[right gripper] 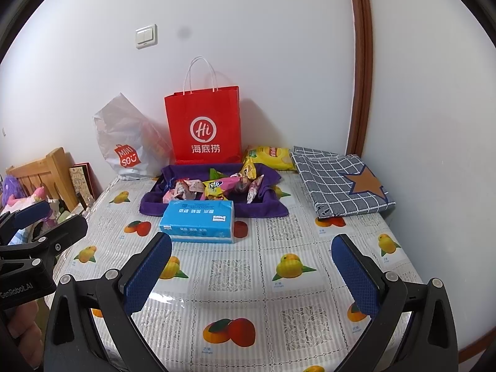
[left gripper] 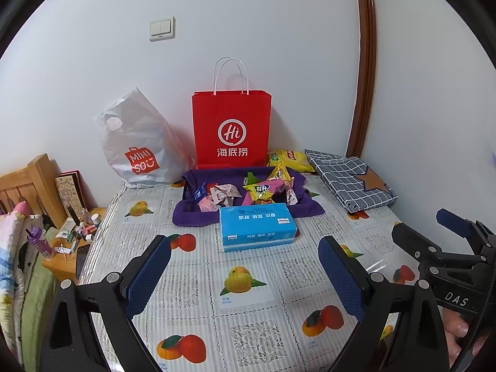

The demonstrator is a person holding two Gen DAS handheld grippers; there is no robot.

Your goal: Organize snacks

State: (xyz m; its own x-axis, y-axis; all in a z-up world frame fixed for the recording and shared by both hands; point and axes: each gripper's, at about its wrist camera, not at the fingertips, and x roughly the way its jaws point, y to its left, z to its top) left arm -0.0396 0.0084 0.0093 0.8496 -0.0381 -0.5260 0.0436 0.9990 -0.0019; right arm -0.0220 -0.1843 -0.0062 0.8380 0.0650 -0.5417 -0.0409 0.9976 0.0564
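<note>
A pile of wrapped snacks [left gripper: 245, 190] [right gripper: 217, 186] lies in a purple cloth tray [left gripper: 192, 214] [right gripper: 155, 204] at the back of the table. A yellow chip bag [left gripper: 290, 158] [right gripper: 272, 156] lies just behind the tray on the right. A blue tissue pack [left gripper: 257, 226] [right gripper: 198, 221] sits in front of the tray. My left gripper [left gripper: 245, 272] is open over the tablecloth, well short of the tissue pack, holding nothing. My right gripper [right gripper: 252, 274] is open as well and holds nothing; it also shows at the right edge of the left wrist view.
A red paper bag [left gripper: 231, 130] [right gripper: 204, 124] and a white plastic bag [left gripper: 139, 148] [right gripper: 127, 142] stand against the wall. A folded checked cloth [left gripper: 350, 179] [right gripper: 338, 179] lies at the back right. A cluttered wooden nightstand [left gripper: 65, 245] and a bed are left of the table [left gripper: 248, 310] [right gripper: 263, 316].
</note>
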